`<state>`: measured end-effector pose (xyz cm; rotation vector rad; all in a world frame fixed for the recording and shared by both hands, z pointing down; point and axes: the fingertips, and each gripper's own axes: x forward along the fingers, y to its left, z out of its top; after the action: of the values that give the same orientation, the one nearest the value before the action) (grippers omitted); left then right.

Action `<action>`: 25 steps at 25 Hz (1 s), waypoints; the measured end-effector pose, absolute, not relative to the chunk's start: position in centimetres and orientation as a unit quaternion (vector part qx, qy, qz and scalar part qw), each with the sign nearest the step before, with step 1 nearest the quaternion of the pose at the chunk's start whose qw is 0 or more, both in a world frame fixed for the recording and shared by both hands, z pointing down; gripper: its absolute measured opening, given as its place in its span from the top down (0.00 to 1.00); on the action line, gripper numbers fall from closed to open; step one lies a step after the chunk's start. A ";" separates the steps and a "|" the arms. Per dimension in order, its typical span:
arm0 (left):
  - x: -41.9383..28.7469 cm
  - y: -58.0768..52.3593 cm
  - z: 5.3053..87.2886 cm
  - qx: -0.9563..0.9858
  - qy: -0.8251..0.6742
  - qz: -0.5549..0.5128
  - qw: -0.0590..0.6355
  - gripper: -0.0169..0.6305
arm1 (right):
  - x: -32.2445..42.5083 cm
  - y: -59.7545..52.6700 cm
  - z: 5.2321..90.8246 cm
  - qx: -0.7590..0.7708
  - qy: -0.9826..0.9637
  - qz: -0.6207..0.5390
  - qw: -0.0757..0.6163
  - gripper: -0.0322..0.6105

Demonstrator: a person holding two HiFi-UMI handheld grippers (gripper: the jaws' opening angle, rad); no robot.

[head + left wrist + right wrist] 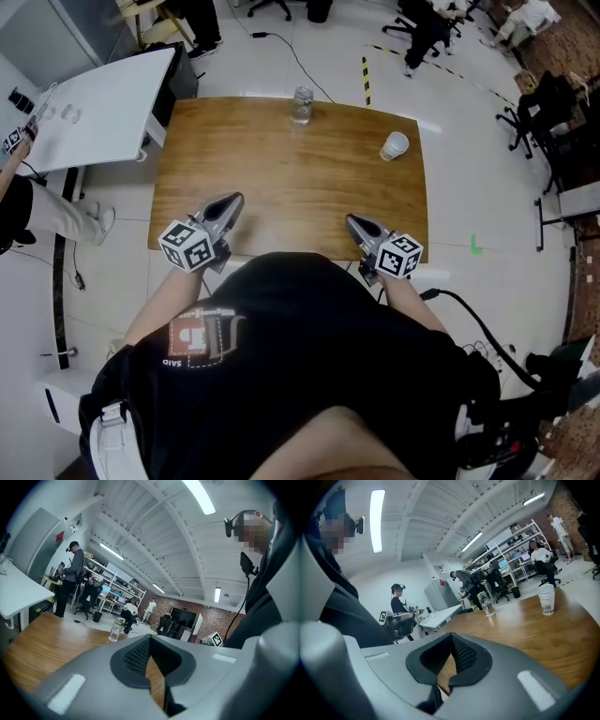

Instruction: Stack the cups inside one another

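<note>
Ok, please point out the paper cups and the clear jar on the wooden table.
paper cups [393,150], head view, on the white outer wall.
clear jar [301,107], head view, on its glass body.

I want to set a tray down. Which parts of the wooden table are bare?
The wooden table is mostly bare: the whole middle, bordered by the clear bottle at the far edge, the stacked paper cups far right, and the left gripper and right gripper at the near edge. Nowhere is crowded.
</note>
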<state>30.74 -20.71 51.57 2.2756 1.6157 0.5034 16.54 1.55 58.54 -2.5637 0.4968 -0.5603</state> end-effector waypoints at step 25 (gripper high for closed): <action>30.3 -25.4 51.8 0.821 0.522 0.169 0.158 0.97 | 19.8 1.0 55.9 -0.944 0.211 -0.180 0.178 0.93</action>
<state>30.32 -25.44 51.79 2.3491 1.4923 0.4838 19.76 1.02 55.87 -2.6709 0.5957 -0.5082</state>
